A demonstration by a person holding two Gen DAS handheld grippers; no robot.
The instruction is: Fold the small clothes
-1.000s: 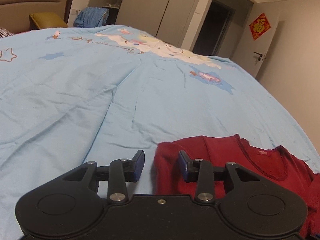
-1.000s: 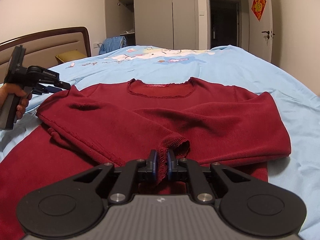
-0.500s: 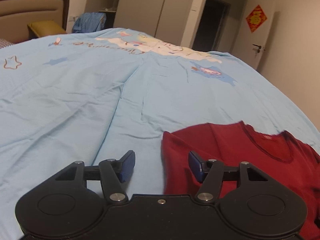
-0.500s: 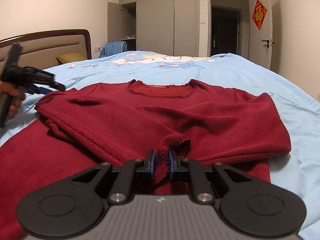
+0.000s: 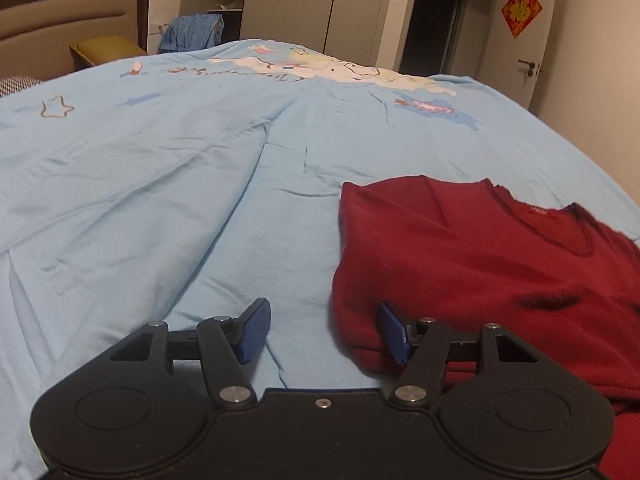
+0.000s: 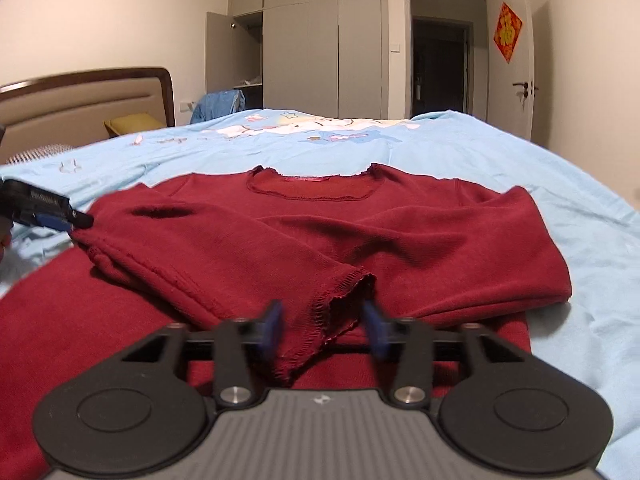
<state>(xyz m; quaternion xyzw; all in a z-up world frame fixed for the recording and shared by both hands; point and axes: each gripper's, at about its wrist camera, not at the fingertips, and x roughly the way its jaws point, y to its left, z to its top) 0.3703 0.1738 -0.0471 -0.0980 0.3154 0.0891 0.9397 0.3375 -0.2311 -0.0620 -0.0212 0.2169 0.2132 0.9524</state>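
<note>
One red sweater (image 6: pixel 360 232) lies flat on the bed (image 5: pixel 160 184), which is covered by a light blue sheet printed with cartoon figures. No container shows in either view.

Seen from the right wrist, at the far left the left claw (image 6: pixel 76 222) sits at the folded shoulder edge of the sweater, its tips touching or just beside the fabric. From its own camera, the left claw (image 5: pixel 322 330) is released, its two blue pads spread wide: the left pad is over bare sheet, the right pad is at the edge of the sweater.

Toward the middle, one sleeve is folded across the sweater's chest, and its cuff (image 6: pixel 340 308) lies between the two fingers of the right claw (image 6: pixel 324 326). That claw is released too, with both pads standing clear of the cuff. To the right, the second sleeve (image 6: pixel 500 248) is folded across the body.

Behind the bed there are one padded headboard (image 6: pixel 80 108), one yellow pillow (image 6: pixel 132 124), one wardrobe (image 6: pixel 320 52) with one door open, and one red ornament (image 6: pixel 507 32) on the room door.
</note>
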